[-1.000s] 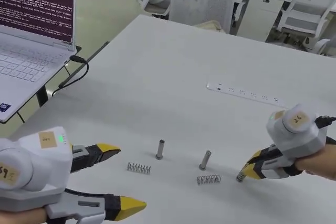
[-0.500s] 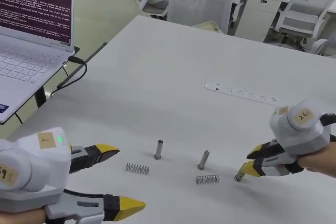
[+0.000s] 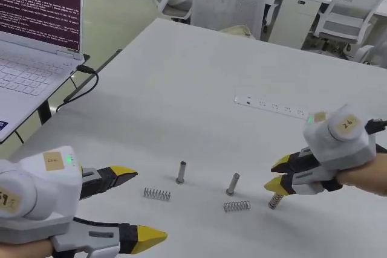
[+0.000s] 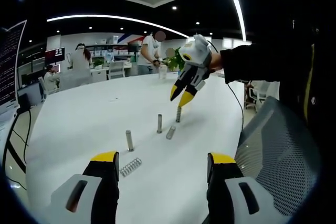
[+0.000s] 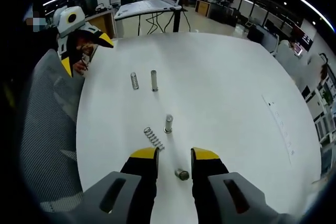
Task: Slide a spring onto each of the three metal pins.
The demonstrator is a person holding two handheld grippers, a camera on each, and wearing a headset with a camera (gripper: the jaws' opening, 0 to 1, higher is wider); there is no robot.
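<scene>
Right gripper [image 3: 272, 174] over pin [image 3: 275, 200]; seemingly sprung

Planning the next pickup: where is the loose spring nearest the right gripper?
Head view, lower centre: the spring lies flat on the near side of the middle pin, left of the right gripper.

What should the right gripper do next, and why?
Probably shift the right gripper over to the loose spring lying by the middle pin and lower onto it. Its jaws stand open just above the end pin, which seems to carry a spring already, while the middle pin and the left pin are bare.
</scene>
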